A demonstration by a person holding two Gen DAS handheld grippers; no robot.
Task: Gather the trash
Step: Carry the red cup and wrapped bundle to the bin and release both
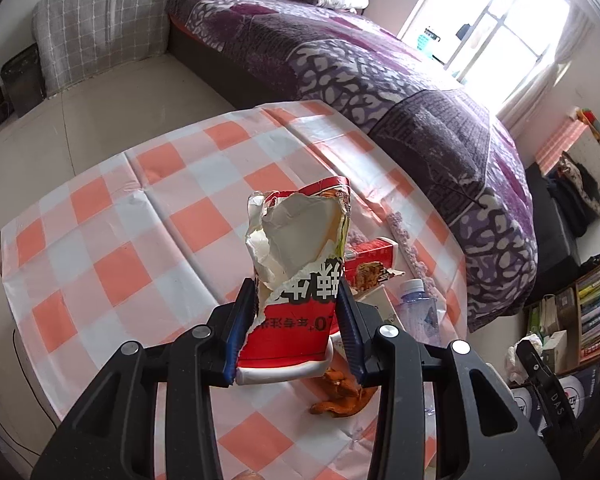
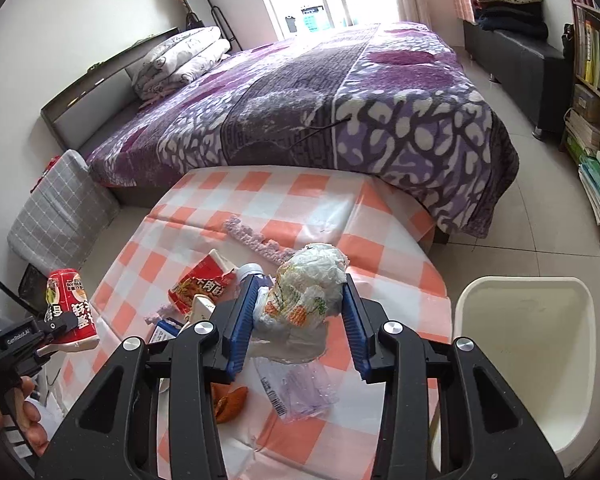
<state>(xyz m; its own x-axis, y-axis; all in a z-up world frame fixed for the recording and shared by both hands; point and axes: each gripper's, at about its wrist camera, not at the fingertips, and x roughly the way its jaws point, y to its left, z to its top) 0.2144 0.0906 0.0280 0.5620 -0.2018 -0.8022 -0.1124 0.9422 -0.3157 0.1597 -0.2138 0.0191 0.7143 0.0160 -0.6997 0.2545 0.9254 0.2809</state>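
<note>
My left gripper (image 1: 296, 320) is shut on a torn red and white noodle cup (image 1: 300, 264) and holds it above the checked table (image 1: 120, 216); the cup also shows in the right wrist view (image 2: 70, 304). My right gripper (image 2: 298, 312) is shut on a crumpled white plastic bag wad (image 2: 304, 292) above the table. On the table lie a second red torn cup (image 2: 202, 280), a clear plastic bottle (image 1: 418, 312), orange peel (image 1: 340, 394) and a clear plastic wrapper (image 2: 300, 390).
A white bin (image 2: 528, 360) stands open at the table's right edge. A purple-covered bed (image 2: 320, 112) is beyond the table. A grey checked stool (image 1: 100, 24), a bookshelf (image 2: 592, 80) and tiled floor surround it.
</note>
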